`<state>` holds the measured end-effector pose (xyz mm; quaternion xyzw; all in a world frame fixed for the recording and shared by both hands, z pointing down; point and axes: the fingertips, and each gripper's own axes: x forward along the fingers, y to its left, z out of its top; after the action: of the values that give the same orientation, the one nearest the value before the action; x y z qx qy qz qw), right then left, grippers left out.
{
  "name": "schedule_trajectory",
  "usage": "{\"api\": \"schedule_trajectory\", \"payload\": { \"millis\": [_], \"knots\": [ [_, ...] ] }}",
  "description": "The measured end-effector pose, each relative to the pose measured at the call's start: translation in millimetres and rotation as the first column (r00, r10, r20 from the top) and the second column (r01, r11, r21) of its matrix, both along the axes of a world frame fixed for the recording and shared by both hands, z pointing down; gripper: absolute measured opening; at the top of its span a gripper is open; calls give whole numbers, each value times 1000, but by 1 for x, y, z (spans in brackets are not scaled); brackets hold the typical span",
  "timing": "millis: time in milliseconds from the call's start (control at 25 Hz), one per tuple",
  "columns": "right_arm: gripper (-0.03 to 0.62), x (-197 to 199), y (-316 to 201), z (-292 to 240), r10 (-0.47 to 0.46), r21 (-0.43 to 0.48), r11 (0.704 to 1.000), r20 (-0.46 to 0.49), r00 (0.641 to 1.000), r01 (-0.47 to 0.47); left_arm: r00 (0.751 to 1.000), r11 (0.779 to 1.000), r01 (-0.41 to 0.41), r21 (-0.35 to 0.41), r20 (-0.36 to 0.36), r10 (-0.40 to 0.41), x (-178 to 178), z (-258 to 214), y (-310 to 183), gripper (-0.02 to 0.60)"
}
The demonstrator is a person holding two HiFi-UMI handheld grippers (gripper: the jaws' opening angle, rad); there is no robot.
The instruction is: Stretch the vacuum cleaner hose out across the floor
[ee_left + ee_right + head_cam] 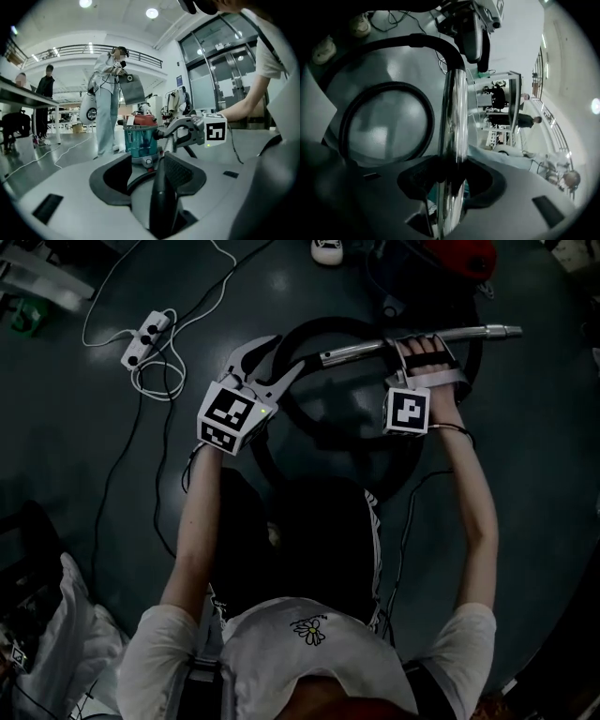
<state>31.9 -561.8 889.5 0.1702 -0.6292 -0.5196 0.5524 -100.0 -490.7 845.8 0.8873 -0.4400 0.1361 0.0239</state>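
The vacuum's black hose lies coiled in a loop on the dark floor, also seen in the right gripper view. Its chrome wand is held level above the loop, pointing right. My right gripper is shut on this wand, which runs between the pads. My left gripper holds the black curved handle at the wand's left end; the handle rests against the right pad. The red and teal vacuum cleaner stands beyond, at the top of the head view.
A white power strip with looping cables lies on the floor at upper left. A white shoe is at the top edge and a white bag at lower left. A person stands behind the vacuum.
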Motion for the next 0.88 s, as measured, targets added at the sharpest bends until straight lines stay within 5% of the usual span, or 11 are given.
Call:
{"api": "schedule_trajectory", "payload": {
  "millis": [80, 160, 320, 480, 680, 880],
  "knots": [
    [183, -18, 6, -21, -45, 41, 998, 16, 999, 44, 997, 998, -63, -14, -42, 62, 7, -10, 14, 199],
    [183, -35, 13, -41, -77, 76, 994, 26, 997, 75, 996, 996, -94, 1, -11, 94, 11, -19, 23, 203],
    [183, -66, 38, -71, -174, 96, 980, -37, 984, 176, 981, 999, -39, 0, 189, 38, -3, -9, 24, 207],
    [183, -98, 60, -97, -295, 145, 939, -127, 947, 312, 931, 997, 74, -8, 358, -66, -29, 10, 17, 207],
    [183, -116, 66, -129, -346, 223, 895, -202, 916, 387, 957, 986, 144, 87, 240, -161, -52, -20, 11, 195],
    [184, -129, 53, -120, -311, 182, 929, -84, 947, 321, 931, 970, 204, 135, 281, -235, -67, -14, -3, 175]
  ]
}}
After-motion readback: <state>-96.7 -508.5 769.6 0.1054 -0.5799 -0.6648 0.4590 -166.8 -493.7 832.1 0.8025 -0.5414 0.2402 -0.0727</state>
